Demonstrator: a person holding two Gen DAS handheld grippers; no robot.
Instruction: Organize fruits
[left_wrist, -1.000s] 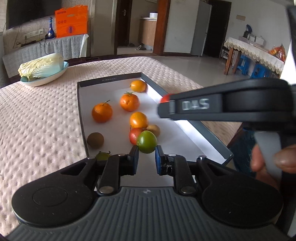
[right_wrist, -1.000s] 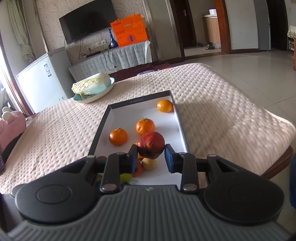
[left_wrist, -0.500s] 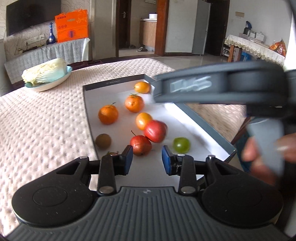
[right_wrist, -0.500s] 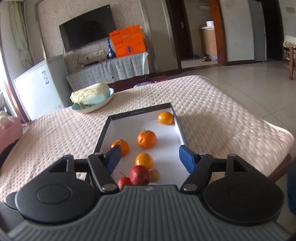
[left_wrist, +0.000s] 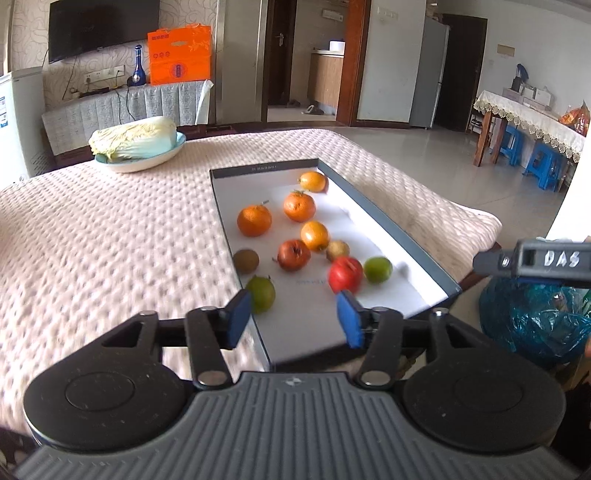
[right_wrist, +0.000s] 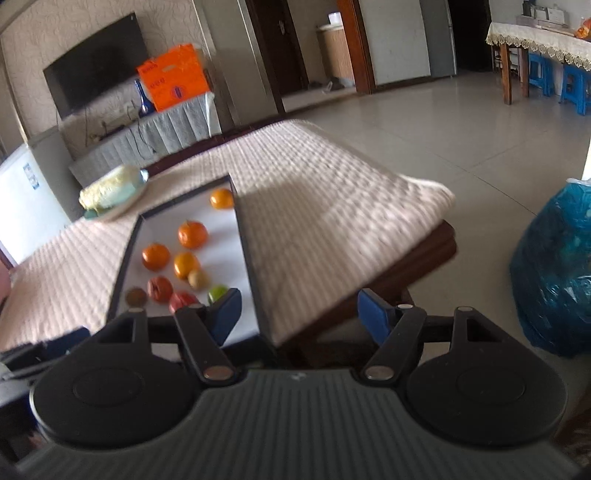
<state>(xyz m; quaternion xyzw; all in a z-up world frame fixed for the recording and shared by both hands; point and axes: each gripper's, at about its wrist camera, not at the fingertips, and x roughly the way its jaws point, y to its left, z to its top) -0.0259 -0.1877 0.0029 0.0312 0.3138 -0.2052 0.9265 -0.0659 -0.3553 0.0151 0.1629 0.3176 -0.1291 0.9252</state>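
A dark-rimmed white tray (left_wrist: 388, 221) on the quilted table holds several oranges (left_wrist: 254, 220), a dull red apple (left_wrist: 293, 254), a bright red apple (left_wrist: 345, 274), a green fruit (left_wrist: 377, 269), another green fruit (left_wrist: 261, 293) and a brown kiwi (left_wrist: 246, 261). My left gripper (left_wrist: 293, 319) hangs over the tray's near end; its jaws are opening with nothing between them. In the right wrist view my right gripper (right_wrist: 300, 314) stands open and empty, aimed at the table edge to the right of the tray (right_wrist: 245, 251). Part of it (left_wrist: 532, 260) shows at the right of the left wrist view.
A bowl with a cabbage (left_wrist: 136, 142) sits at the table's far left. A blue plastic bag (right_wrist: 554, 273) stands on the floor to the right of the table. Beyond it lies tiled floor, with a side table and blue stools (left_wrist: 543, 162).
The left gripper let go of the green fruit and the right let go of the red apple; both now lie in the tray. Both grippers pulled back, the right swinging rightward.
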